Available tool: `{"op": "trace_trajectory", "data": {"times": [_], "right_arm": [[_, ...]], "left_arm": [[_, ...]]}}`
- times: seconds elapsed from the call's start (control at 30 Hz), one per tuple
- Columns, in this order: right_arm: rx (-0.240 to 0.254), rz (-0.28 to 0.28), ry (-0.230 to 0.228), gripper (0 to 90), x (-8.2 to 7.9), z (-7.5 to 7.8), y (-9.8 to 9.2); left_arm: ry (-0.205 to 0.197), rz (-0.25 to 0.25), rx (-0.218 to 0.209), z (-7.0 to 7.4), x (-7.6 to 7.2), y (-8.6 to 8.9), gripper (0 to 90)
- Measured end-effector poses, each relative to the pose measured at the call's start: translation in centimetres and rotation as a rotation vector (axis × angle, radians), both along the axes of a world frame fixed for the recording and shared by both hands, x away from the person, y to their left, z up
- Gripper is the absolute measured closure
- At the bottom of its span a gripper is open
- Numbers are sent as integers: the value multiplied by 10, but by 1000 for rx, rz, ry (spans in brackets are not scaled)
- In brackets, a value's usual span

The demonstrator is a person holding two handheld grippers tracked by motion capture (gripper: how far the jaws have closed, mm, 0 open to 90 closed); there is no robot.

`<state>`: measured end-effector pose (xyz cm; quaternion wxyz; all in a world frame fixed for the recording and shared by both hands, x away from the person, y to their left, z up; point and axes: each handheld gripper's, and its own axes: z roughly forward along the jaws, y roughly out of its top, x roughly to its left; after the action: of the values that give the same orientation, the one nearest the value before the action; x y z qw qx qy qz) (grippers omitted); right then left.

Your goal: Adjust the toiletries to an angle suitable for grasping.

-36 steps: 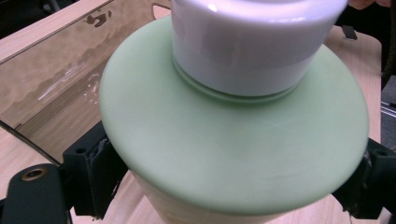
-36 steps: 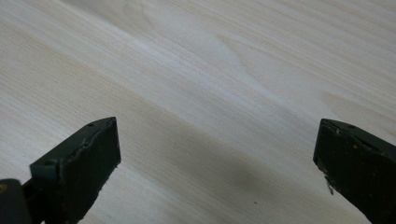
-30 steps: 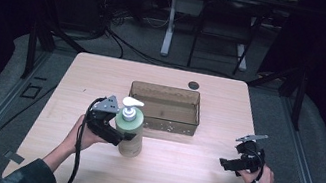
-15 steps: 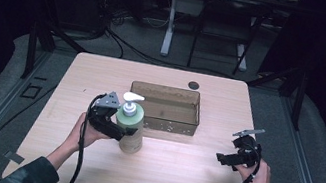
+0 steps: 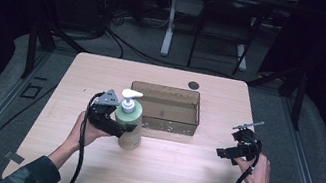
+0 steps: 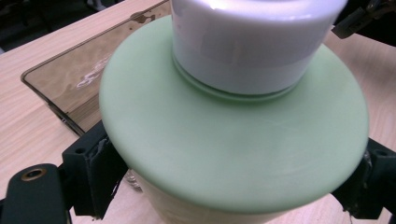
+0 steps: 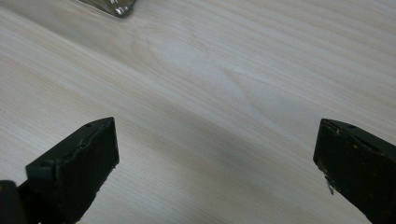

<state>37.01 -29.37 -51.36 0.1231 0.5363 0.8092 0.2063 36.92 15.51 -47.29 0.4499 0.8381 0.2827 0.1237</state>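
Note:
A soap pump bottle (image 5: 129,116) with a pale green shoulder and a white pump head stands upright on the wooden table (image 5: 171,174), just in front of the tray's left corner. My left gripper (image 5: 120,128) comes in from the bottle's left and is shut on its body. In the left gripper view the black fingers (image 6: 93,172) press both sides of the bottle (image 6: 233,140) below its shoulder. My right gripper (image 5: 222,153) hovers over bare wood at the right. Its jaws stand wide apart with nothing between them, as the right gripper view shows (image 7: 215,168).
A brown see-through tray (image 5: 165,122) sits at the table's middle back; its corner (image 7: 112,5) shows in the right gripper view. A small black disc (image 5: 194,85) lies behind it. Cables trail from both grippers toward the table's front edge.
My right gripper has drifted a little to the left and up, still open. The left gripper and the bottle have kept still.

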Motion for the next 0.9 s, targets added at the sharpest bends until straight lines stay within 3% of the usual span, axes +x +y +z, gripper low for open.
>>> {"op": "trace_trajectory", "data": {"times": [0.07, 0.17, 0.27, 0.47, 0.57, 0.67, 0.77, 0.9], "right_arm": [[-1, -4, 15, 0, 0, -1, 1], [-49, -14, 31, 0, 1, 0, 1], [-86, 15, 53, 0, 6, -3, 4], [-69, 47, 42, 0, 6, -2, 8], [-54, 53, 39, 0, 5, -2, 6], [-6, 57, 29, 3, 2, -3, 3], [-29, 71, 38, 4, 0, -8, 1], [-37, 75, 36, 3, 0, -8, 1]], "left_arm": [[2, -4, -2, 0, 0, 0, 116], [11, -13, 2, 1, 0, 2, 112], [22, -15, -9, 1, 1, 3, 109], [40, -17, -21, 5, 2, 8, 53], [76, -20, -10, 11, 2, 13, 27], [100, -38, -10, 14, 2, 17, 1], [127, -50, 30, 17, 2, 20, 2], [122, -46, 61, 23, 0, 21, 2]]}}
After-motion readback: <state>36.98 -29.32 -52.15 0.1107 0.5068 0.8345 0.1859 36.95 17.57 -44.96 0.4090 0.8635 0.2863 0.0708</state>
